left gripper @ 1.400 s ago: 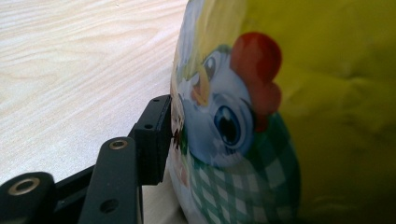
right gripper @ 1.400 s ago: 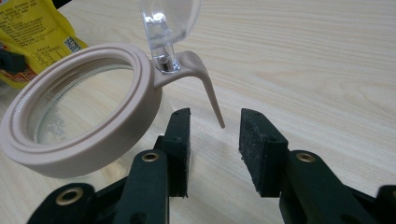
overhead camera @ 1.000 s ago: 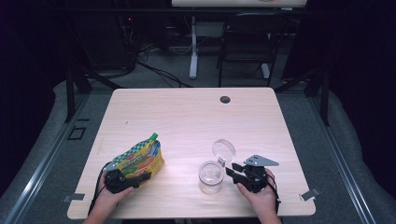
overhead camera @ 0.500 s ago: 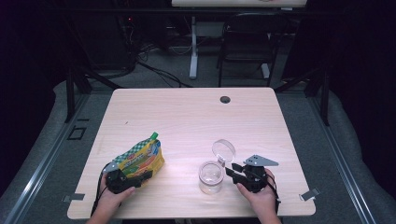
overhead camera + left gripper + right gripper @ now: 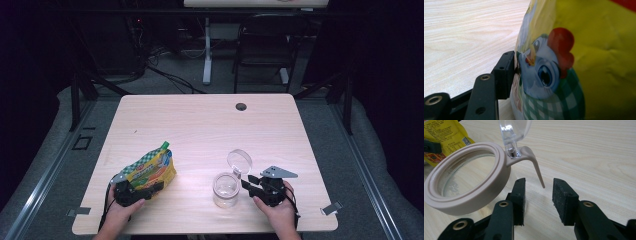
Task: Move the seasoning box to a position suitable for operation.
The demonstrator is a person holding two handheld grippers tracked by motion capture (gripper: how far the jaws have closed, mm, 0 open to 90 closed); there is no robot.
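A yellow and green snack pouch [image 5: 150, 169] with a cartoon chicken [image 5: 549, 72] lies at the table's front left. My left gripper [image 5: 149, 189] has it between its jaws, which have just been closing. One finger [image 5: 504, 75] presses the pouch's side and the other is hidden behind it. A clear glass jar [image 5: 226, 190] with a beige rim [image 5: 461, 202] stands at the front right, its clear lid [image 5: 240, 161] flipped up. My right gripper [image 5: 537, 185] stands open just right of the jar. The rim's beige tab [image 5: 536, 168] hangs in front of the gap, untouched.
The pale wooden table [image 5: 210, 130] has a small dark grommet hole [image 5: 241, 106] near its far edge. Beyond the table stand a dark chair and desk legs on grey carpet. The person's hands come in over the front edge.
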